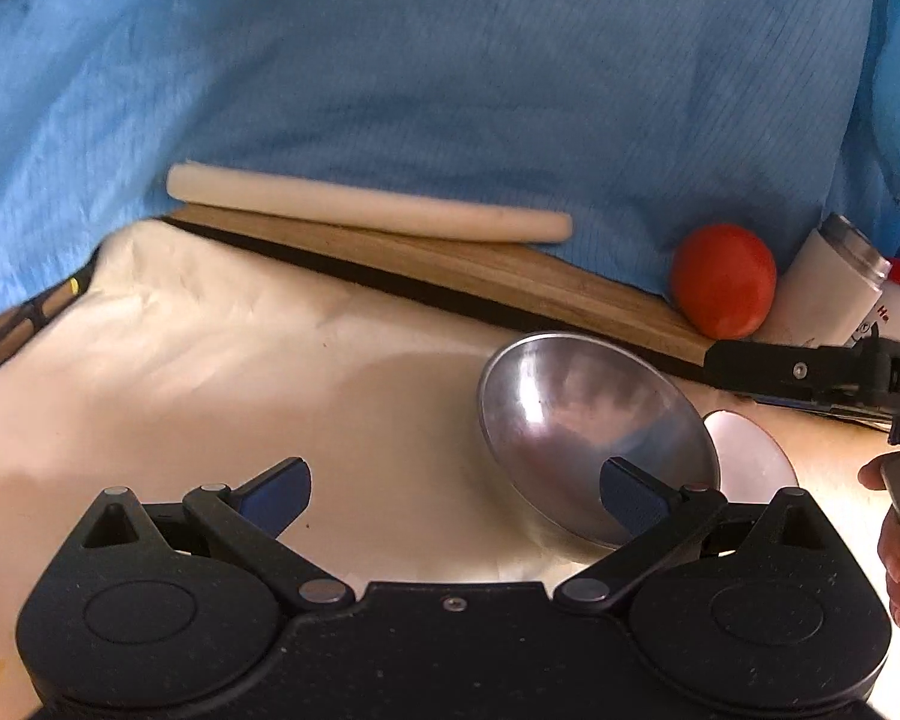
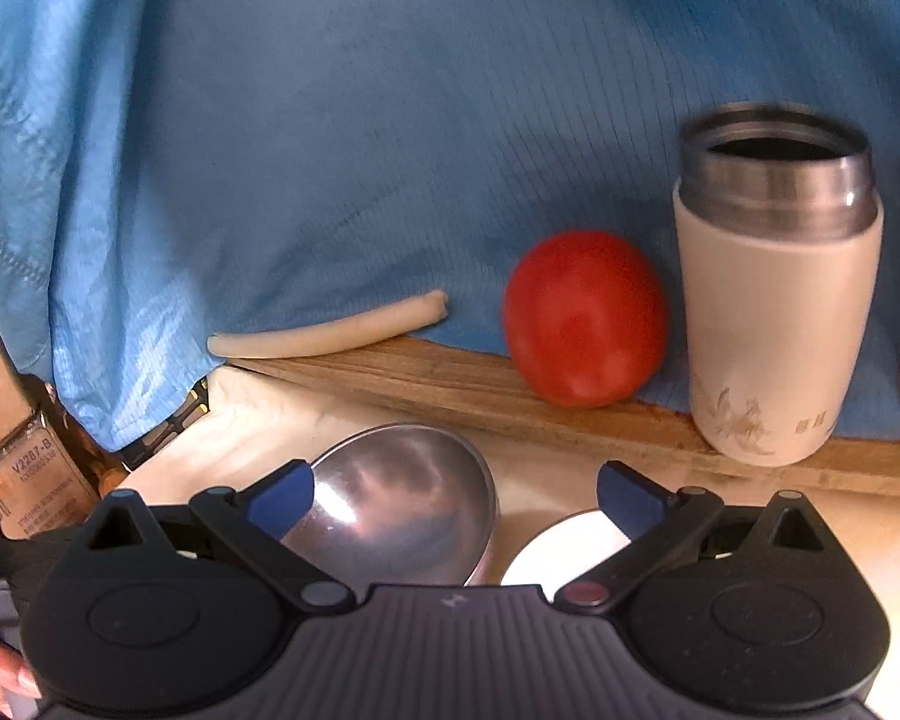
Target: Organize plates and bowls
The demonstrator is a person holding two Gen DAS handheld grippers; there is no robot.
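Quickly, left to right. Left wrist view: left tool (image 1: 453, 495) spread wide, holding nothing, blue fingertips (image 1: 282, 495) apart over the cream-covered table (image 1: 210, 372). Far left edge, a bit of dark patterned stuff, too small to tell. Behind, a wooden board (image 1: 450, 267) runs diagonally along the back of the table, with a white rolling pin (image 1: 366, 210) lying on it against the blue cloth (image 1: 450, 60) backdrop. Steel bowl (image 1: 594, 426) sits on the table right of centre, upright, empty, shiny; its near rim is partly hidden behind the right fingertip of the left tool, contact unclear. Just right of the bowl, touching or partly tucked behind it, a white plate (image 1: 750, 456) lying flat. Tomato (image 1: 723, 282) at the board's right end, beside a white flask (image 1: 834, 294) that looks tilted in this view. Right tool enters from the right edge above the plate.

Right wrist view: cardboard box (image 2: 24, 468) at far left. Right tool (image 2: 456, 495) also wide open, empty. The bowl (image 2: 396, 504) lies low between its fingers, nearer the left one; the plate (image 2: 570, 546) sits just right of the bowl, under the right finger. Rolling pin (image 2: 330, 330), tomato (image 2: 585, 318) and flask (image 2: 777, 300), upright, lidless, line the board (image 2: 450, 384).
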